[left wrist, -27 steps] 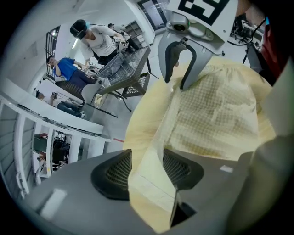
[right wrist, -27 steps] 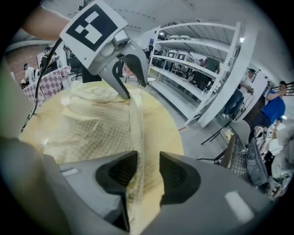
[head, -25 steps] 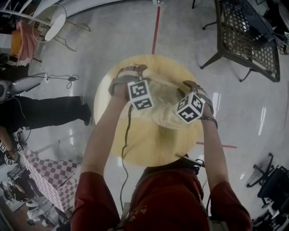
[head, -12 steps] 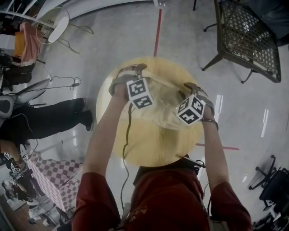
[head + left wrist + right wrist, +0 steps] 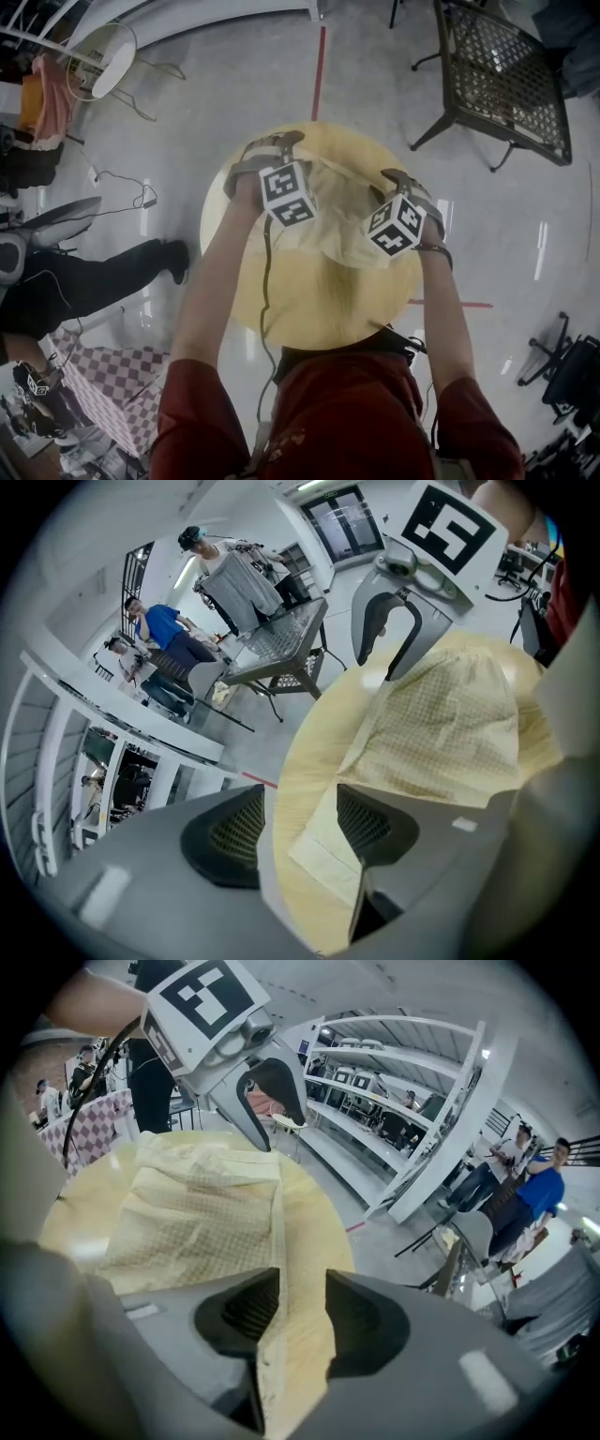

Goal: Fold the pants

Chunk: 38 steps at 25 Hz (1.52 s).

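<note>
I logged the left gripper (image 5: 295,825) jaws just opened wider over the pants (image 5: 339,216) corner, ungripped; right gripper (image 5: 302,1312) jaws were apart, pinching nothing.

1. The left gripper (image 5: 298,825) has its jaws wide apart; they have just been opening, with nothing clamped between them.
2. The right gripper (image 5: 302,1309) has its jaws apart, with nothing clamped.
3. The left arm (image 5: 217,277) and the right arm (image 5: 452,323) reach forward, and both grippers point steeply down.

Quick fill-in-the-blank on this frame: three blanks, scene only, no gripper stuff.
1. The pants lie on a ___ table.
2. The pants' checked fabric is pale ___.
3. The tape line on the floor beyond the table is ___.

Missing words: round; yellow; red.
</note>
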{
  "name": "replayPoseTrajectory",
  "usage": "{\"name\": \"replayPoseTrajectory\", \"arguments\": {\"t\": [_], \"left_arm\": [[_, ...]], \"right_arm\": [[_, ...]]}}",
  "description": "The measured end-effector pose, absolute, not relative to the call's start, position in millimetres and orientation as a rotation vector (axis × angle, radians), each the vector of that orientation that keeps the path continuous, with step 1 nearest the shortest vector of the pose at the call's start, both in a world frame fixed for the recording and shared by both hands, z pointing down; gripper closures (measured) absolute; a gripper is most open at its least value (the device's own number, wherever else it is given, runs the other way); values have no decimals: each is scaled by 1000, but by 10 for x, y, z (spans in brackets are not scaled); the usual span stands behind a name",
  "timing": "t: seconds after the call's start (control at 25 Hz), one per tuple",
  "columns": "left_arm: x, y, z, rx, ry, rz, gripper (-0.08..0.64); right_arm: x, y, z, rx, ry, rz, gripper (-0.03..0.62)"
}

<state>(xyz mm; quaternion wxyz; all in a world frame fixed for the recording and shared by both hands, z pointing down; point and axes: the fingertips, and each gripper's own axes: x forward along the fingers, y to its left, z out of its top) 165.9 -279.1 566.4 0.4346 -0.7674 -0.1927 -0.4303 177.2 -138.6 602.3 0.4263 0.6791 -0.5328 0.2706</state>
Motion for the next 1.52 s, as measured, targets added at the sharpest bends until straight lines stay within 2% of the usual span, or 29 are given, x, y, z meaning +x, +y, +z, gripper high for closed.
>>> {"name": "replayPoseTrajectory", "arguments": {"t": [0.24,0.36,0.52,0.68,0.76,1.16,1.44,1.52], "left_arm": [[1637,-2762,5560,-2011,-548,-1005,308],[1549,-2693,5388,-2162,-537,-915,333],[1362,-2740,5088,-2421,-417,-768,409],[1161,-2838,4806,-2638,-217,-588,524],[1067,-2884,4726,-2710,-132,-518,553],[557,-3146,4711,-2883,164,-345,554],[379,-3165,4825,-2918,199,-357,554],[345,-3182,4856,-2924,205,-361,554]], "right_arm": [[1583,-1486,5894,1705,-1319,660,448],[1437,-1621,5859,1692,-1337,633,448],[1157,-1878,5775,1666,-1401,551,448],[890,-2087,5695,1587,-1465,448,448],[766,-2167,5704,1521,-1496,424,448],[433,-2423,6177,1230,-1551,450,448],[471,-2514,6207,1246,-1522,464,563],[503,-2555,6144,1266,-1511,447,571]]}}
